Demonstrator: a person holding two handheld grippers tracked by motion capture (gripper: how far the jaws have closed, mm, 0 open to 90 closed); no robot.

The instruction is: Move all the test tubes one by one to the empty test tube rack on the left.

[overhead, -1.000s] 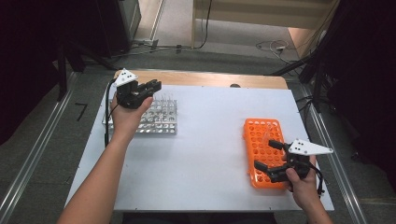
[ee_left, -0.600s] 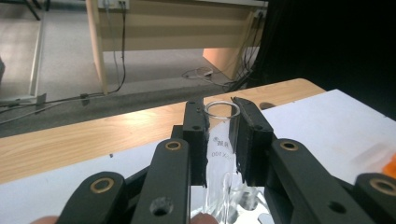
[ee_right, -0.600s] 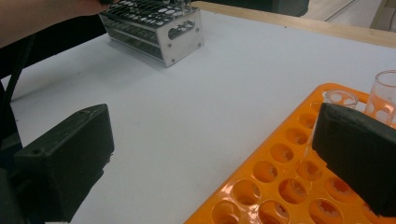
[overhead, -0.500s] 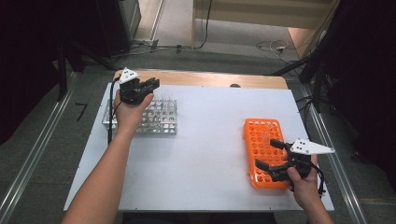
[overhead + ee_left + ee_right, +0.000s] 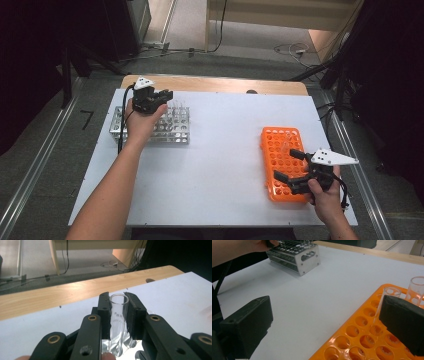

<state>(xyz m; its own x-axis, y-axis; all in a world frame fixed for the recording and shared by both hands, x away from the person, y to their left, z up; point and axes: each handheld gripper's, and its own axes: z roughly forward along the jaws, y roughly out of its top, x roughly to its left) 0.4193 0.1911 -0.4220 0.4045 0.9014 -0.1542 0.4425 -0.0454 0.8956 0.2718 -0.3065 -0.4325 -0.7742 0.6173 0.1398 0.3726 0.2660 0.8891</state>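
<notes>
My left gripper [image 5: 167, 95] is shut on a clear glass test tube [image 5: 118, 315], which stands upright between the jaws just over the metal rack [image 5: 172, 131]. The tube's open mouth rises above the fingertips [image 5: 105, 302], and its lower end is hidden behind the jaws. At the right, my right gripper [image 5: 285, 164] hangs open over the near left part of the orange rack [image 5: 280, 145]. Nothing is between its pads [image 5: 249, 325]. Two clear tubes [image 5: 390, 293] stand in the orange rack [image 5: 362, 340] just past the right pad.
The metal rack [image 5: 297, 255] holds several more tubes at its far side. A white board [image 5: 220, 150] covers the table, with a wooden strip [image 5: 215, 84] along its far edge. Most holes in the orange rack are vacant.
My left gripper has sunk slightly toward the metal rack with the tube still in it. The right gripper has stayed in place.
</notes>
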